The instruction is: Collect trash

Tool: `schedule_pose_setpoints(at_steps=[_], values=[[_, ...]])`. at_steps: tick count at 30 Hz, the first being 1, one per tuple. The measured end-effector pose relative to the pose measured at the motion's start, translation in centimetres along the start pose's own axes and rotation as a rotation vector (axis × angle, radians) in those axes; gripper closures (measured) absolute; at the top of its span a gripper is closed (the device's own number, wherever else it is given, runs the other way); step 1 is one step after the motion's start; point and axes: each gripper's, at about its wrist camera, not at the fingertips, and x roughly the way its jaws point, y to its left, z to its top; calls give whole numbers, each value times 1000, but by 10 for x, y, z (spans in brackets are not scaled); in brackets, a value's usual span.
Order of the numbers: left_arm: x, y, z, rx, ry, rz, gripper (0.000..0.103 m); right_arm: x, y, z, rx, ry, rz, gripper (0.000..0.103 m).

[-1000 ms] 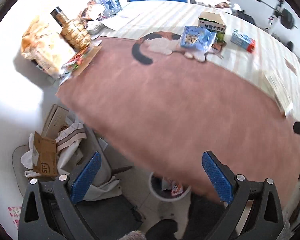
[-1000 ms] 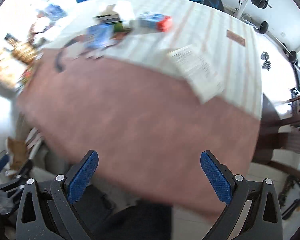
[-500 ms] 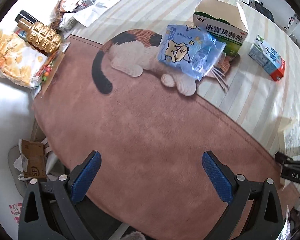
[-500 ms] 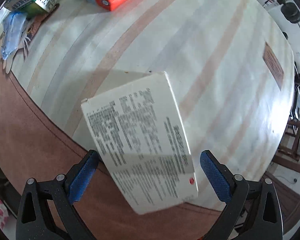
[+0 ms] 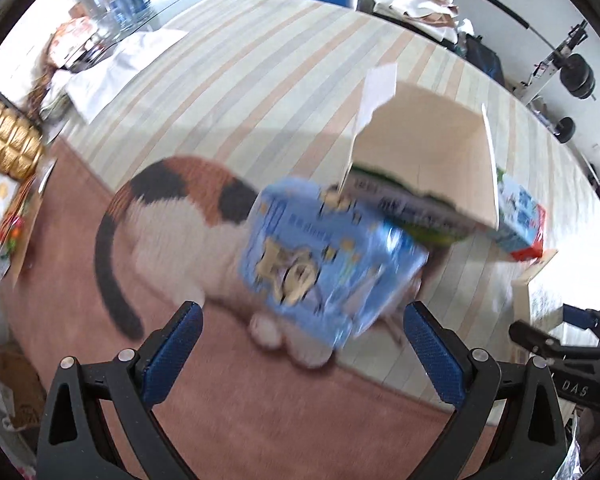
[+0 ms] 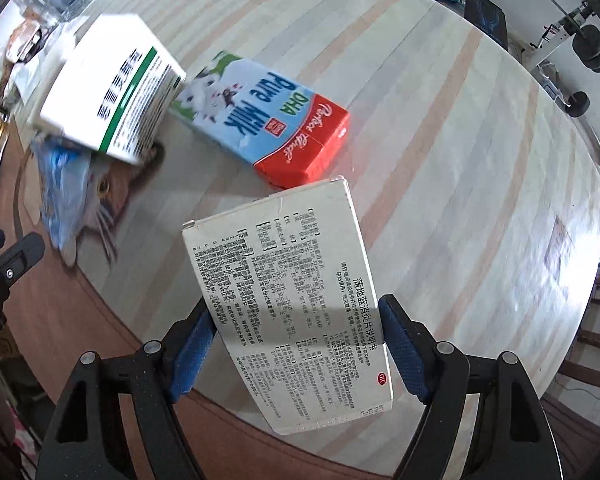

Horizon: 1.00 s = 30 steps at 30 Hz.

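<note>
Table [image 6: 440, 128] under both tools, oval, covered in a cloth with pale beige and grey stripes on the far part and a brown zone on the near part, with a printed calico cat [image 5: 180, 216] at the boundary.

Right gripper [image 6: 296, 344] points down at the table. Its jaws have just been closing; a flat white cardboard box printed with dense black text [image 6: 288, 296] lies between them. Left blue pad sits at the box's left edge, right pad at its right edge; whether both pads already press on the card I cannot tell. The box extends forward beyond the fingertips and back toward the tool body.

Just ahead of the white box's far corner: a blue, white and red milk carton marked "Pure Milk" [image 6: 260, 124], lying flat. Ahead and to the left of that: a white-and-green open cardboard medicine box [image 6: 108, 92], blurred.

Left gripper [image 5: 304, 340] also points steeply down, jaws wide apart, nothing between the pads. Directly ahead of its fingertips lies a light-blue crinkled plastic packet with a cartoon print [image 5: 324, 264], over the cat's head area, blurred. The medicine box stands just beyond it, open top toward the camera. Far left of this tool: a gold textured bottle [image 5: 8, 144].
</note>
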Motion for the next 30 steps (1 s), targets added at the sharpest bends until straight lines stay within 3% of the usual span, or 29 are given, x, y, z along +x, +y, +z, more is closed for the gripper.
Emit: schedule_pose_setpoints(at_steps=[1, 3, 5, 10, 11, 12, 14, 30], values=[[3, -2, 5, 3, -4, -9, 5, 0, -2, 3, 8, 1, 3, 21], [12, -6, 14, 15, 3, -14, 30, 1, -7, 7, 24, -1, 6, 21], [21, -8, 19, 22, 26, -11, 43, 5, -16, 14, 37, 0, 12, 21], [11, -5, 15, 41, 9, -10, 77, 5, -29, 16, 54, -11, 27, 21], [8, -3, 14, 49, 6, -20, 90, 3, -21, 12, 57, -17, 29, 21], [3, -3, 11, 57, 5, -23, 94, 1, -21, 10, 62, -24, 31, 21], [-6, -1, 4, 64, -1, -29, 99, -4, -20, 9, 71, -34, 42, 21], [-97, 22, -60, 98, -133, -34, 100, -80, 11, -67, 103, -153, 88, 21]])
